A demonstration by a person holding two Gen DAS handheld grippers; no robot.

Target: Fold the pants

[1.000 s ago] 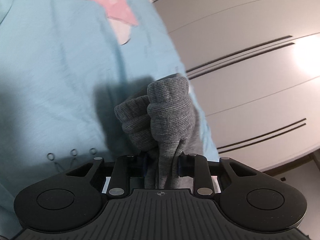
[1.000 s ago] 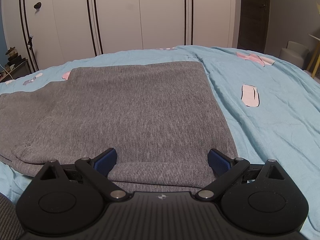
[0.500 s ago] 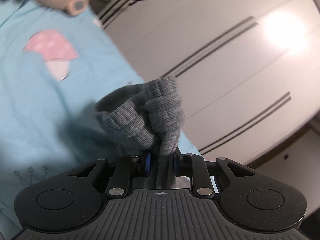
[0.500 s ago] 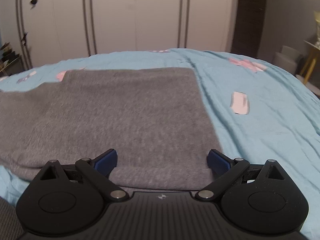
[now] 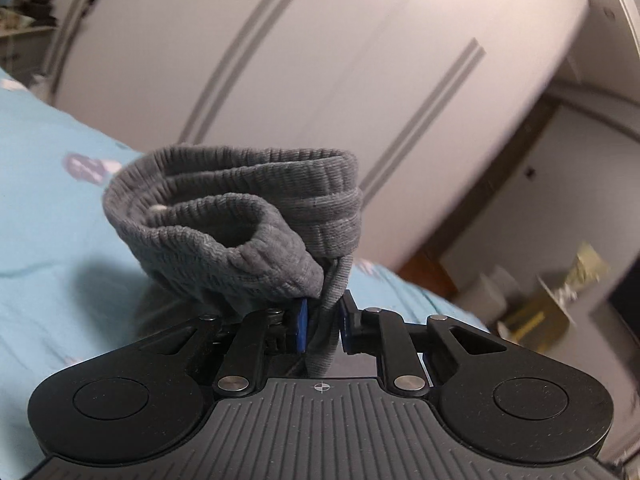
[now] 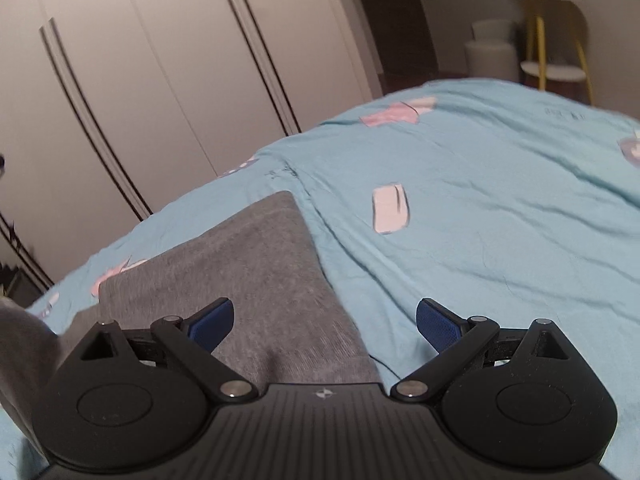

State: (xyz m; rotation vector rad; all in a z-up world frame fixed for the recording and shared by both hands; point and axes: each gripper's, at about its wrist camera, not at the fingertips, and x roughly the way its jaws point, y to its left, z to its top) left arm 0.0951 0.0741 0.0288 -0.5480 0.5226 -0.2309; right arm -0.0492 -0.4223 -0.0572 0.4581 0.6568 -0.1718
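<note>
One view shows pants (image 5: 256, 216) pinched.

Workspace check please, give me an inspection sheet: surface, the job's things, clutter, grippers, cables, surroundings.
Surface: bed with a light blue sheet printed with pink patches, a few soft creases.
Job's things: grey knit pants lie partly flat on the sheet; their ribbed end is bunched and lifted.
Clutter: nothing seen on the bed besides the pants.
Grippers: left gripper jaws closing, pinching a strand of the grey fabric; right gripper wide open, nothing between its pads, above the right edge of the pants.
Cables: nothing seen.
Surroundings: white wardrobe doors with dark strips, a yellow-legged chair and a round stool beyond the bed.
</note>
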